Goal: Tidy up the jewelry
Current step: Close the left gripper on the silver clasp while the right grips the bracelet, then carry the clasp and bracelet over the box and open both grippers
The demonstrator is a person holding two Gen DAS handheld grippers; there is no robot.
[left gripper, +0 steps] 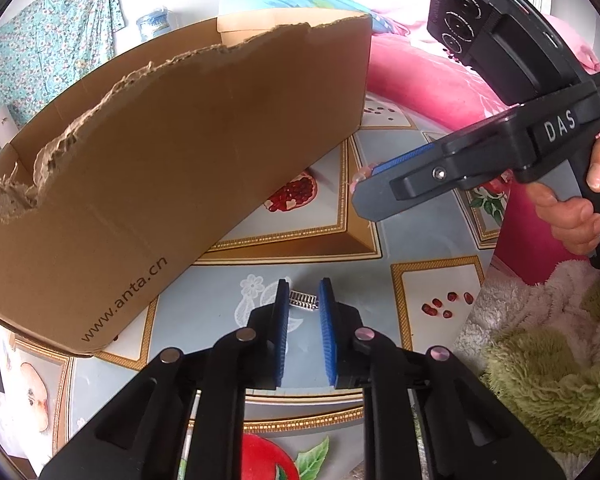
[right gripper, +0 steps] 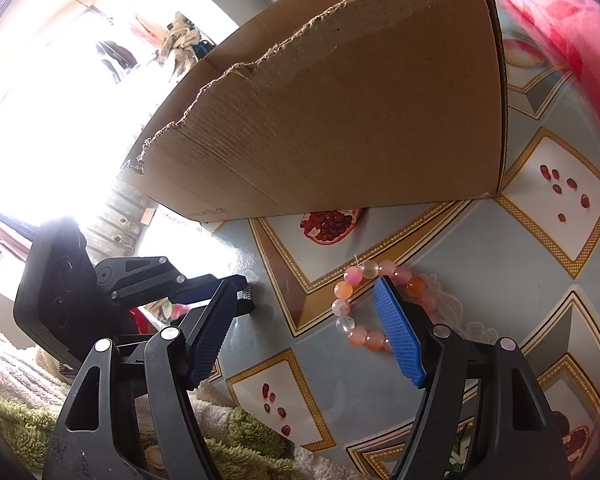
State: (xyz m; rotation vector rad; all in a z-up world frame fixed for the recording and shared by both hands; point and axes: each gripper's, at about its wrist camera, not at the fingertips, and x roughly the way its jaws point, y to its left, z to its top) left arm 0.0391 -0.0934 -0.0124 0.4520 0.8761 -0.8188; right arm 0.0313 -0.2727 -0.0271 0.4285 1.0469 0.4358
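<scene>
Cardboard box (left gripper: 172, 152), torn rim, stands on the pomegranate-print tablecloth (left gripper: 420, 240). Right gripper (right gripper: 304, 332) released, jaws wide, over a pink bead bracelet (right gripper: 350, 308) lying on the cloth. Left gripper (left gripper: 304, 300) clenched on 1 small silver ribbed piece (left gripper: 304, 299).

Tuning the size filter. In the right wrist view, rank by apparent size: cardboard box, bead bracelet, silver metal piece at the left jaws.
1. cardboard box, by far the largest.
2. bead bracelet, a pink-orange loop partly hidden behind the right gripper.
3. silver metal piece, a small sliver in the left gripper; mostly hidden, so its real extent is unsure.
</scene>
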